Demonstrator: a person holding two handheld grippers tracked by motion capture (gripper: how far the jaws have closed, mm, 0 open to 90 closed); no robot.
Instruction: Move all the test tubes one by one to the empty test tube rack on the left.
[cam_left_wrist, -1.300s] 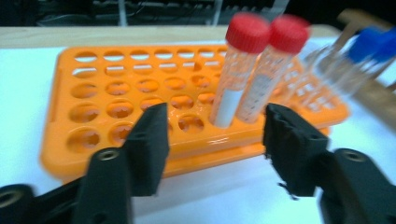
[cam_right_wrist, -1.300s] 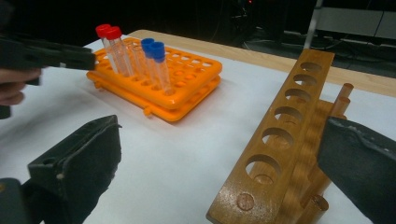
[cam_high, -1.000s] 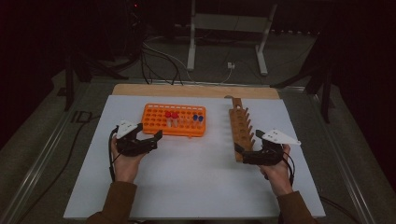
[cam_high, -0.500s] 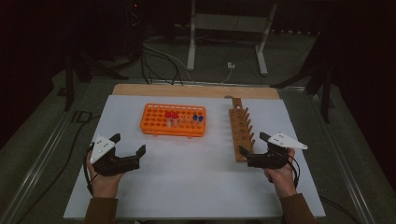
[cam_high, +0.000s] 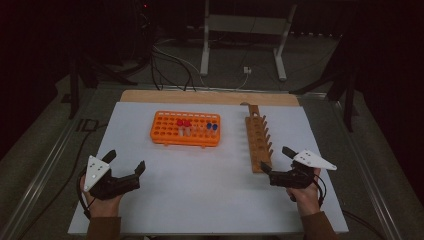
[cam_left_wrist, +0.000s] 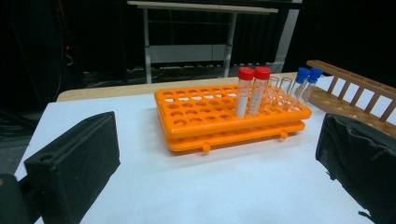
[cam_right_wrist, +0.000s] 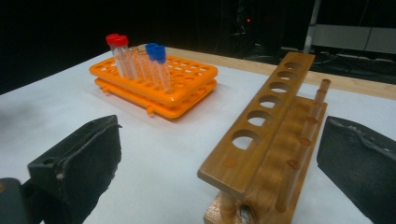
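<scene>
Tubes (cam_left_wrist: 252, 91) stand in the orange rack (cam_high: 185, 129) mid-table, untouched; I hold left gripper (cam_high: 126, 163) and right gripper (cam_high: 273, 160) wide and empty, so next I must reach for a tube.

Orange rack (cam_high: 185, 129), red-capped tubes (cam_left_wrist: 252, 91), blue-capped tubes (cam_left_wrist: 306, 83), brown wooden rack (cam_high: 258, 137), white table (cam_high: 210, 185).

I am finding no text, label, brand, number or sign that I can read. The orange rack (cam_left_wrist: 219, 116), the tubes' caps and the wooden rack (cam_right_wrist: 271, 135) are showing plain surfaces, and any marks on the tubes are looking too small to read.
</scene>
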